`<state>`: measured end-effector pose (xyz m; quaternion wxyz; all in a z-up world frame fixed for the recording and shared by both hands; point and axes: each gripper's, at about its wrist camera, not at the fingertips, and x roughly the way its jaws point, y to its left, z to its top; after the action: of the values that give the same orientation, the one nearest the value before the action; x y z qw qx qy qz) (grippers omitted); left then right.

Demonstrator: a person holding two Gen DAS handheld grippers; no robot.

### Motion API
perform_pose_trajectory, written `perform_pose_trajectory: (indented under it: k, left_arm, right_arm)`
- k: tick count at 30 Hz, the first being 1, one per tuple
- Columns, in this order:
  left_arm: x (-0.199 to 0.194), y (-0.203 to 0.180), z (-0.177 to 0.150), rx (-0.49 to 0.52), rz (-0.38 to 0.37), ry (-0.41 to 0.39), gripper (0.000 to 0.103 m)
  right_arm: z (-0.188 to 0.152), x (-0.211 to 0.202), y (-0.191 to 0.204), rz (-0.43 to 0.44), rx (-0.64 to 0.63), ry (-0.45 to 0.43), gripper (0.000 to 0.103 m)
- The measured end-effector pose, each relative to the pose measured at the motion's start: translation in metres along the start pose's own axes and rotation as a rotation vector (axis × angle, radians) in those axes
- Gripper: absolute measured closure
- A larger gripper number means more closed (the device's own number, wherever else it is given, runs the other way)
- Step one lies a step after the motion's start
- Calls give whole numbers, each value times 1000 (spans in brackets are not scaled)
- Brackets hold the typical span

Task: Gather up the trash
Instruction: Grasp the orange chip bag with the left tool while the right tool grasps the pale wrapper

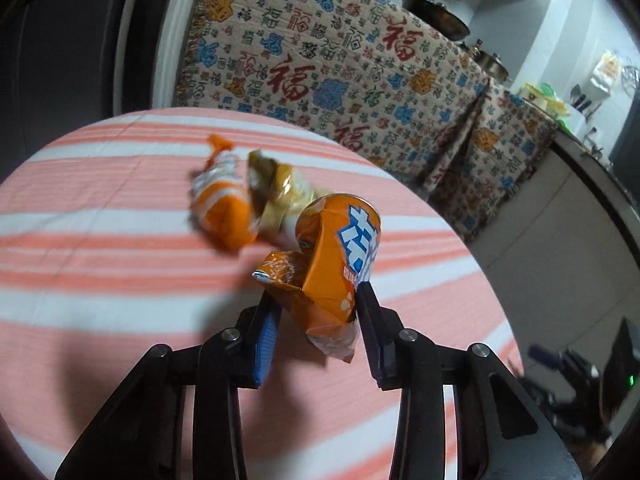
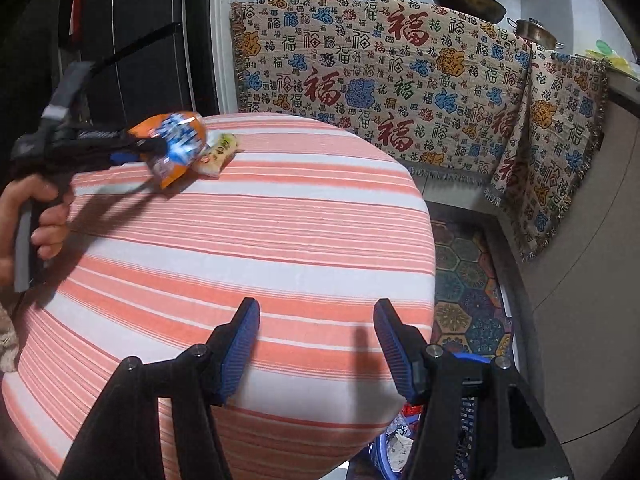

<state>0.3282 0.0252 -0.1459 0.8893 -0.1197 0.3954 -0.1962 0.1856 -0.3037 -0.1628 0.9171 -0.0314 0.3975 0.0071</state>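
My left gripper (image 1: 316, 304) is shut on a crushed orange drink can (image 1: 336, 248) and holds it just above the striped table (image 1: 100, 240). Behind it lie an orange-and-white snack wrapper (image 1: 222, 204) and a yellowish wrapper (image 1: 280, 192). In the right wrist view the left gripper (image 2: 156, 148) with the can (image 2: 176, 144) is at the table's far left, next to a yellow wrapper (image 2: 218, 154). My right gripper (image 2: 316, 320) is open and empty over the near right part of the table (image 2: 280, 232).
A patterned cloth (image 2: 380, 80) hangs over the counter behind the table, with pans (image 2: 468, 2) on top. A blue trash basket (image 2: 400, 440) with litter stands on the floor below the table's near right edge. A patterned rug (image 2: 468, 280) covers the floor.
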Motion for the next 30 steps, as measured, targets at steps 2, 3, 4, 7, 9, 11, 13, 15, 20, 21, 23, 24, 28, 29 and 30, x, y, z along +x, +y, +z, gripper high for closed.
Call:
perform_pose_trajectory:
  k: [2,3,4,7,9,11,13,15,20,21,23,24,28,29,30]
  left_arm:
    - [-32,11,-18,1,27,-19,65]
    - [-42,16,-25,4,45,-30,65]
    - [-54,20,-33,12,78,-45,65]
    - [-75,29,-46,16,167,-84,65]
    - [-77,34,-48,-3,188,-82,65]
    - [-76,37,-49,-5,202,-78,65]
    - [-73,39,-49,4,217,-75,65]
    - [-71,40,-52,5,222,-73,65]
    - [-68,42,-54,-1,218,-75,65]
    - [-68,40,-54,2,219,-76,65]
    - [-68,39,-55,12,223,-78,64]
    - [-69,39,-56,15,224,-79,64]
    - [-69,35,-57,32,231,-83,64]
    - [-69,35,-58,36,232,-85,64]
    - [-69,35,-58,36,232,-86,62]
  right_arm:
    - [2,-2,2,4,-6,-8,42]
    - [3,-2,5,5,-12,-11,43]
    - [3,-3,8,9,-21,-12,42]
    - [3,1,17,19,-40,-5,42]
    - [4,7,26,32,-46,8,42]
    - [10,17,36,56,-40,26,42]
    - [22,27,45,92,-12,40,42]
    - [36,35,52,111,4,43,42]
    - [93,76,77,144,43,38,43]
    - [101,85,80,154,64,50,43]
    - [121,110,82,172,129,67,43]
    - [129,122,82,176,161,77,43]
    - [142,158,85,195,213,132,46]
    - [142,164,86,218,219,144,53]
    - [141,170,87,247,220,164,69]
